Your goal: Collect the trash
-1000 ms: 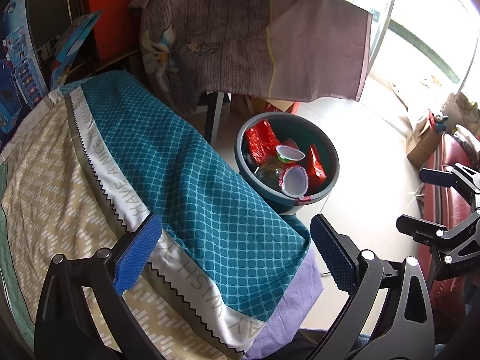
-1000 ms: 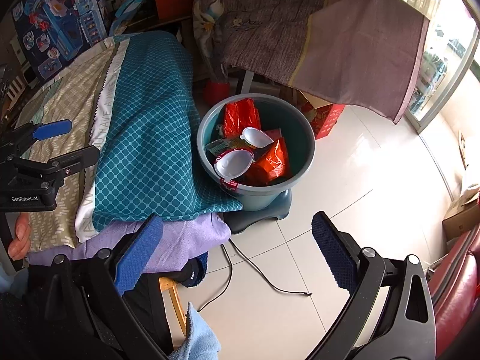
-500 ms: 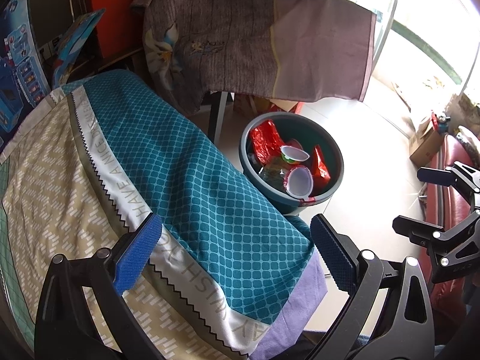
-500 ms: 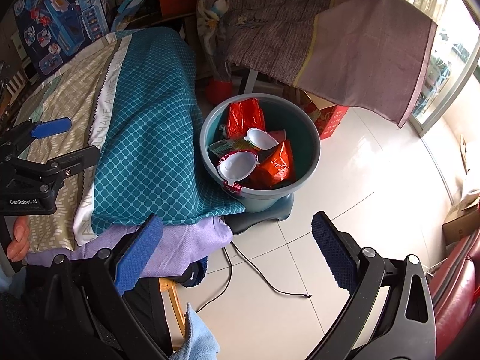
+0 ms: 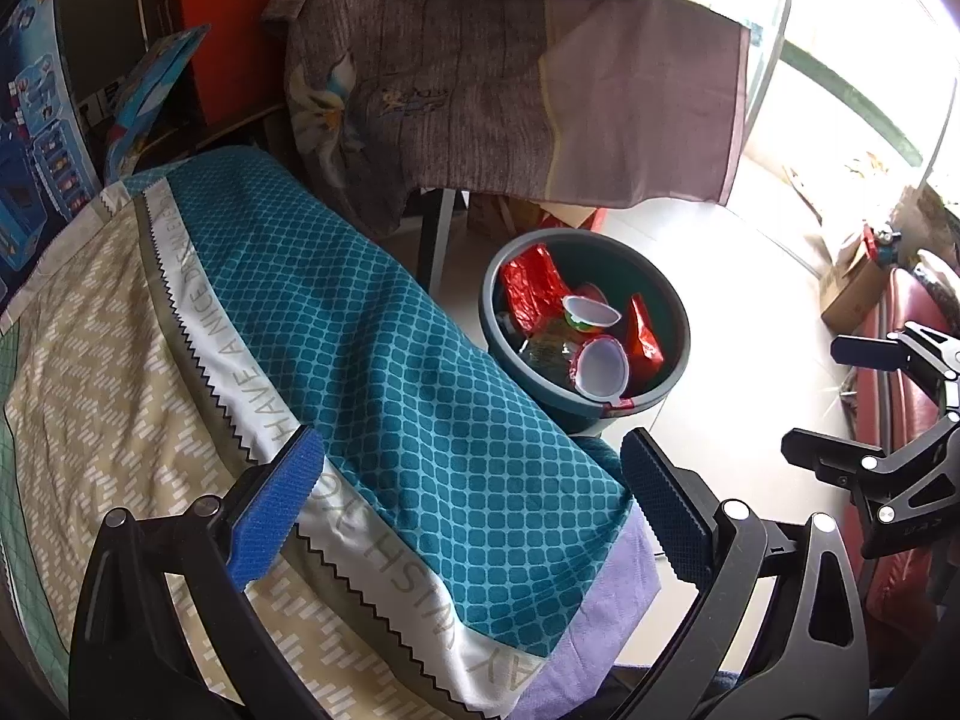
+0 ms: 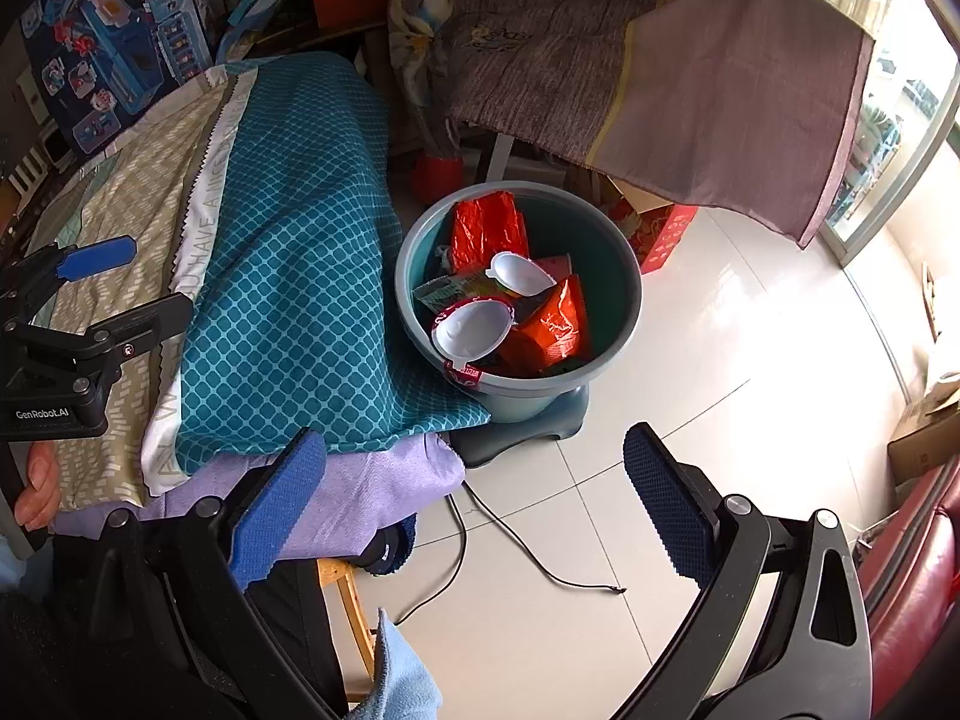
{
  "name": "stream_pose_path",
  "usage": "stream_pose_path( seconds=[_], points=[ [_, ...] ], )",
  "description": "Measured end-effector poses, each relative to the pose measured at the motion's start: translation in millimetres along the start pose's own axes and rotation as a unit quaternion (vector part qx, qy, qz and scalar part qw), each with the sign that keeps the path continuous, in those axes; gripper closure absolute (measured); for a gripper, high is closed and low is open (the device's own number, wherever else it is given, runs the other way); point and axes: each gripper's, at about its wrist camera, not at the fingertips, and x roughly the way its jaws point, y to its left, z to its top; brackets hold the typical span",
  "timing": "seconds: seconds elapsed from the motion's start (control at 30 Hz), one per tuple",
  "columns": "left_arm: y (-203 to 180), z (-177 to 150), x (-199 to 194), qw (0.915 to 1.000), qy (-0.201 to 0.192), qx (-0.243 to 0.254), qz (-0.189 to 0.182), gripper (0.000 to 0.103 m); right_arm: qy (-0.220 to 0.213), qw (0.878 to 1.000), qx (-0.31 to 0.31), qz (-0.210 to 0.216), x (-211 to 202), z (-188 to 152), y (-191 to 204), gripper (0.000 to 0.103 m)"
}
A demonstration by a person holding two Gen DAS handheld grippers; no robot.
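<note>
A grey-green bucket [image 5: 672, 306] [image 6: 612, 252] stands on the floor beside the cloth-covered table. It holds red wrappers [image 5: 528, 288] [image 6: 489, 225], two white cups [image 5: 600, 366] [image 6: 474, 330] and other packets. My left gripper [image 5: 474, 516] hovers open over the teal checked cloth [image 5: 372, 348], with nothing between its fingers. My right gripper [image 6: 474, 510] is open and empty above the floor tiles, near the table's corner. Each gripper shows at the edge of the other's view: the right gripper [image 5: 852, 402] and the left gripper [image 6: 114, 282].
A brown and pink cloth [image 5: 540, 84] hangs over a table behind the bucket. A black cable [image 6: 528, 552] lies on the white tiles. A red sofa [image 5: 900, 372] and cardboard boxes [image 6: 924, 438] stand at the right. Toy boxes [image 6: 114, 48] lean at the back left.
Both views have shifted slightly, so the bucket sits a little further right and lower in frame. Both grippers stay open and empty.
</note>
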Motion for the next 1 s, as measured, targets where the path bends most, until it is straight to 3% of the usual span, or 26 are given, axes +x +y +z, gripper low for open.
stream_pose_path(
  seconds=[1.0],
  points=[
    [1.1, -5.9, 7.1, 1.0, 0.009, 0.002, 0.003, 0.004, 0.006, 1.0, 0.003, -0.001, 9.6, -2.6, -0.8, 0.007]
  ],
)
